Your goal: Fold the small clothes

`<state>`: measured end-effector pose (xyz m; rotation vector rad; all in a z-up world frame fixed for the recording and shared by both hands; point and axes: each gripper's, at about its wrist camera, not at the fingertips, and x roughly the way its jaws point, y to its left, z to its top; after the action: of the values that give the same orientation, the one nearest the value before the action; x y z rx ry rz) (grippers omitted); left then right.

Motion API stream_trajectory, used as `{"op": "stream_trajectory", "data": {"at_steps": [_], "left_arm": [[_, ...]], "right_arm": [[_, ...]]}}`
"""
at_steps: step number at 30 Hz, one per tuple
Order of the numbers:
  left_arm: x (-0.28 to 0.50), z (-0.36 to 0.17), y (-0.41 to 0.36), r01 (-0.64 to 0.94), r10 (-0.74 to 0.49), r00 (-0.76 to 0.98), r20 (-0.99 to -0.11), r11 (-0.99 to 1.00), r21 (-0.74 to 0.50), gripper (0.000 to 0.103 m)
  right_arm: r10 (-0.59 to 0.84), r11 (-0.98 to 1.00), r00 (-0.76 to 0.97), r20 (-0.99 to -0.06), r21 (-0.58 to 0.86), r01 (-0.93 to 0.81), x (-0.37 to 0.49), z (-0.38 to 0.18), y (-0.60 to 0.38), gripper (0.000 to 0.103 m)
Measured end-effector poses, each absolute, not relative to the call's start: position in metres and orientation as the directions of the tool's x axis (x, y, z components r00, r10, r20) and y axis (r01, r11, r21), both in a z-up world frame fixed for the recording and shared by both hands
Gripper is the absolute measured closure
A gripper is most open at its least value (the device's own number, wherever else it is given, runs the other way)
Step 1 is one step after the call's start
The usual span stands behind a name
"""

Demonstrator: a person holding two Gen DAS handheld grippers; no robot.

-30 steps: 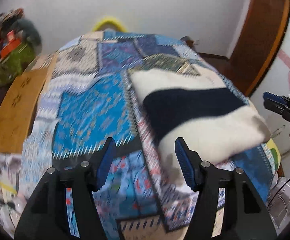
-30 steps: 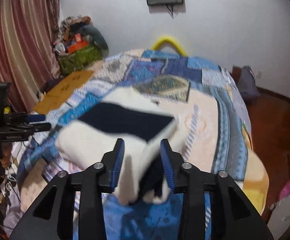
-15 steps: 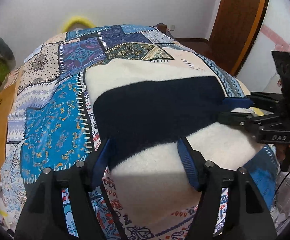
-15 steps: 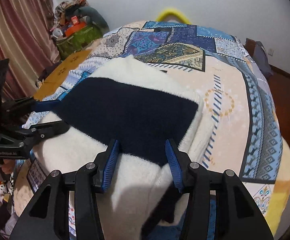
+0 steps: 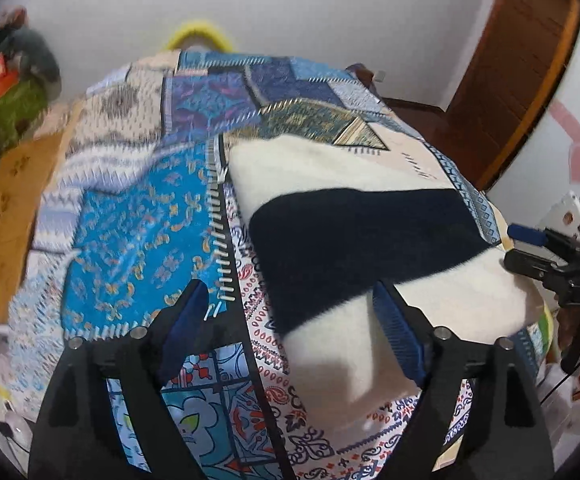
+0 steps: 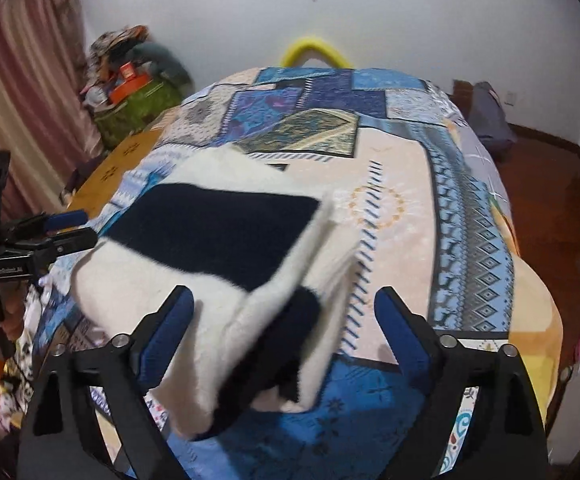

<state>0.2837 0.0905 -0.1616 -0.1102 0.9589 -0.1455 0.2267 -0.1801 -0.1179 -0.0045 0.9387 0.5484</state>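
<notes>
A folded fluffy garment (image 5: 361, 248), white with a wide navy band, lies on the patchwork bedspread (image 5: 138, 232). In the right wrist view the garment (image 6: 218, 248) shows stacked layers at its near right edge. My left gripper (image 5: 293, 324) is open and empty, its right finger over the garment's near white corner. My right gripper (image 6: 286, 328) is open wide and empty, just above the garment's near folded edge. Each gripper shows in the other's view: the right one (image 5: 529, 246) at the garment's right end, the left one (image 6: 62, 228) at its left end.
A yellow hoop (image 6: 315, 50) stands at the bed's far end by the white wall. A green bag of clutter (image 6: 134, 96) and a curtain (image 6: 22, 92) are at the left. A wooden door (image 5: 509, 64) and wood floor (image 6: 545, 168) are at the right.
Both grippers have pulled back from the garment. The right gripper's jaws have opened much wider and let go of the folded edge. The garment now rests folded on the bed.
</notes>
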Motion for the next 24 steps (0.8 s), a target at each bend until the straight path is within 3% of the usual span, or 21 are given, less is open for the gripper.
{"op": "stream_trajectory", "data": {"at_steps": [8, 18, 20, 24], "left_arm": [[0.316, -0.198, 0.102, 0.026, -0.405, 0.418, -0.813, 0.9, -0.435, 0.014], [0.338, -0.219, 0.084, 0.032, -0.506, 0.323, -0.8, 0.85, -0.525, 0.014], [0.335, -0.214, 0.082, 0.043, -0.5, 0.338, -0.797, 0.854, -0.518, 0.021], [0.327, -0.198, 0.085, 0.079, -0.503, 0.372, -0.78, 0.854, -0.514, 0.045]], "right_arm": [[0.527, 0.837, 0.314, -0.79, 0.419, -0.352, 0.26, -0.157, -0.187, 0.012], [0.642, 0.752, 0.17, -0.747, 0.572, -0.329, 0.28, -0.187, -0.175, 0.013], [0.647, 0.747, 0.17, -0.743, 0.574, -0.335, 0.279, -0.185, -0.172, 0.019], [0.65, 0.746, 0.202, -0.733, 0.565, -0.351, 0.271, -0.169, -0.173, 0.053]]}}
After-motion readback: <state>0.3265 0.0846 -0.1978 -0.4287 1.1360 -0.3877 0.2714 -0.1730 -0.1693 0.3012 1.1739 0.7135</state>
